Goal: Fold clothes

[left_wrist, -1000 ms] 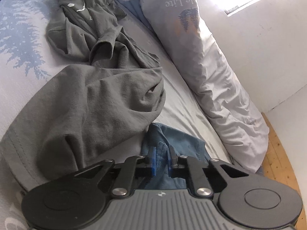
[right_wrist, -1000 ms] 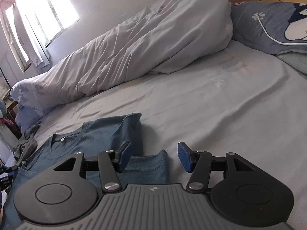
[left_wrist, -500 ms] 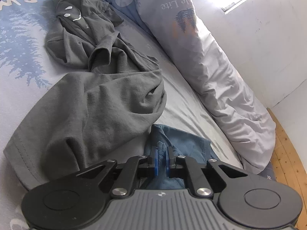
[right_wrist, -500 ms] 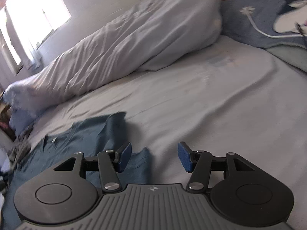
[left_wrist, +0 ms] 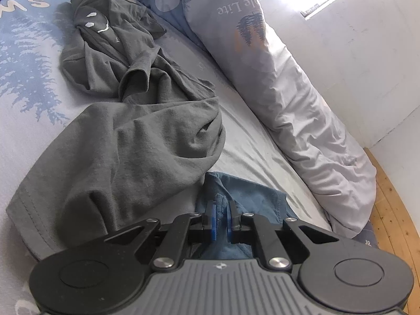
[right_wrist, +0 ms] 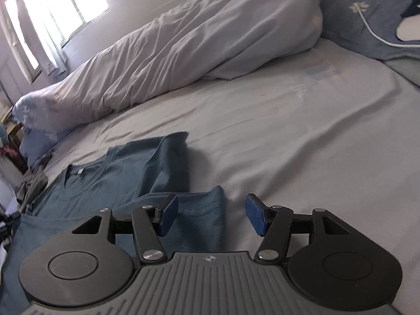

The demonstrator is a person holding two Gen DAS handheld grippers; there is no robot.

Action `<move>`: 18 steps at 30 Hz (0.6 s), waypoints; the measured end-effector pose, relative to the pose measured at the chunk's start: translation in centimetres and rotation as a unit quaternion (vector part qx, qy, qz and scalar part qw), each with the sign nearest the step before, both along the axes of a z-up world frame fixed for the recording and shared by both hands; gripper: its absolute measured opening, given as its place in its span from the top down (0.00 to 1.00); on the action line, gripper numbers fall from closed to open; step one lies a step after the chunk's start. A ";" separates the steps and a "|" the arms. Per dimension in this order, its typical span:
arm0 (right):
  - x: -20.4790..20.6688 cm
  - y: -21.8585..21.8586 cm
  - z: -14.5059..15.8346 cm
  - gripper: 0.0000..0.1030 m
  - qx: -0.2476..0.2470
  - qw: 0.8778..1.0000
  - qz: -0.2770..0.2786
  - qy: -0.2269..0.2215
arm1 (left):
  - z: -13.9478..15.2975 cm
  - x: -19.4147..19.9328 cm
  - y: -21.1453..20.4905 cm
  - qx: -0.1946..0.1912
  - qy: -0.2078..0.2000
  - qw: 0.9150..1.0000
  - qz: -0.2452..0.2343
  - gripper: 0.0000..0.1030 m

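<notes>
A blue T-shirt (right_wrist: 113, 173) lies spread on the bed, collar toward the window, with one sleeve folded over its body. My left gripper (left_wrist: 221, 220) is shut on a bunched edge of the blue T-shirt (left_wrist: 252, 197), and fabric shows between the pads. My right gripper (right_wrist: 211, 216) hovers low over the shirt's right edge. Its jaws are closing and stand well apart; a flap of blue fabric (right_wrist: 204, 210) lies between and below them, untouched by the pads.
A crumpled grey T-shirt (left_wrist: 136, 152) lies just beyond the left gripper, with a darker grey garment (left_wrist: 110, 47) behind it. A rolled pale duvet (right_wrist: 183, 52) runs along the wall. A blue pillow (right_wrist: 367, 26) carries a white cable (right_wrist: 378, 38). Wooden floor (left_wrist: 388, 210) borders the bed.
The left jaws drew slightly tighter on the blue fabric. The right view swayed briefly and settled back; the shirt lies much as before.
</notes>
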State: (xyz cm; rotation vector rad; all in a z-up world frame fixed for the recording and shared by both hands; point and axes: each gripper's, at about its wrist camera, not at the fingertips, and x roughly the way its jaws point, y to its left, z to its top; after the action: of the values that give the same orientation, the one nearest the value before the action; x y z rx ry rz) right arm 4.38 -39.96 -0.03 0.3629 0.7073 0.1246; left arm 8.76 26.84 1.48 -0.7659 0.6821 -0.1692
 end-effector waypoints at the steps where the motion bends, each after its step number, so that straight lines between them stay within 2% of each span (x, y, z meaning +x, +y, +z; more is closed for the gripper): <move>1: 0.1 0.3 -0.1 0.50 -0.005 1.000 0.004 -0.001 | 0.0 -0.1 0.0 0.001 -0.001 1.000 0.001 0.95; 3: 0.2 0.4 -0.1 0.95 -0.007 1.000 0.007 0.003 | 0.1 -0.2 0.1 0.002 -0.002 1.000 0.002 0.96; 9: -0.4 1.3 1.8 0.96 -0.024 0.999 0.019 -0.033 | 0.8 -0.6 0.0 0.019 -0.015 1.000 0.004 0.97; 18: -1.7 2.4 6.1 0.97 -0.043 0.992 -0.009 -0.116 | 3.7 -0.9 -0.3 0.040 -0.052 0.997 0.036 0.98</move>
State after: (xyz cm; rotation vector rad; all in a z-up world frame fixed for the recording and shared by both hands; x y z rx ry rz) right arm 2.69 -37.60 6.09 0.2666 0.4780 0.1159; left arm 7.83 26.58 5.16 -0.6992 0.5577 -0.1145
